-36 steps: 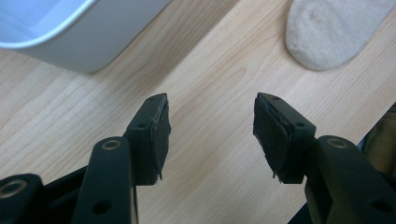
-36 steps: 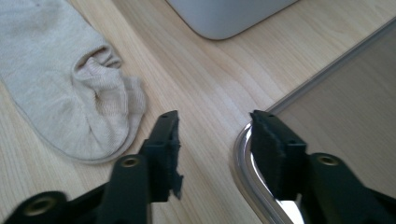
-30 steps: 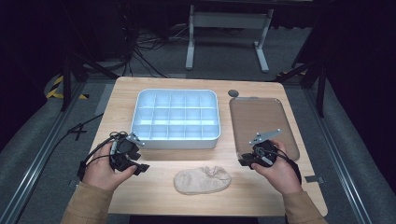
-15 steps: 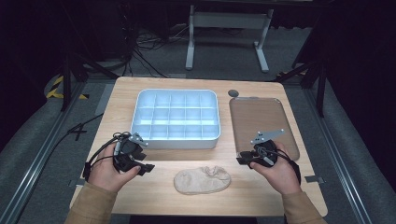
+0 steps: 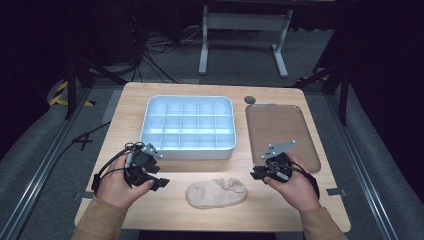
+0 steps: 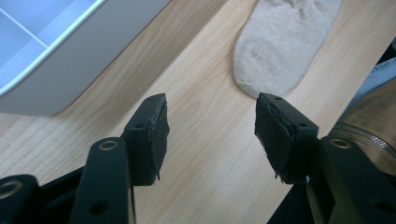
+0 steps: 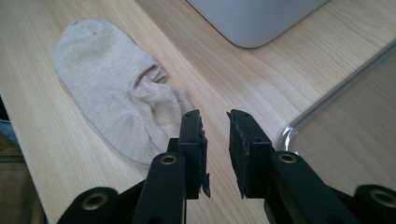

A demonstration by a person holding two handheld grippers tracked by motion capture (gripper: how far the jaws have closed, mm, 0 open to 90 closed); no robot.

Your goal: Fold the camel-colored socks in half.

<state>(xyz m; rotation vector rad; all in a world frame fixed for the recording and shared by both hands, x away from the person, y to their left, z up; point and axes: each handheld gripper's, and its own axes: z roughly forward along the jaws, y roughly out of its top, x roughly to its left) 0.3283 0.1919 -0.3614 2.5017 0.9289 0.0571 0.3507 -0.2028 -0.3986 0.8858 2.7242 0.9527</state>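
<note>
A beige sock (image 5: 216, 192) lies flat on the wooden table near its front edge, between my two hands. My left gripper (image 5: 160, 179) rests just left of it, open. In the left gripper view its jaws (image 6: 210, 105) stand wide apart over bare wood, with the sock (image 6: 285, 42) ahead and to the right. My right gripper (image 5: 255, 173) sits just right of the sock. Its jaws (image 7: 214, 119) have just been closing to a narrow gap with nothing between them. The sock's opening (image 7: 116, 88) lies just off the left fingertip.
A white tray (image 5: 187, 150) with several compartments stands behind the sock, and its wall (image 6: 70, 70) is close to my left gripper. A brown flat tray (image 5: 282, 130) lies at the right, its rim (image 7: 327, 100) beside my right gripper. A small grey disc (image 5: 250, 100) sits behind it.
</note>
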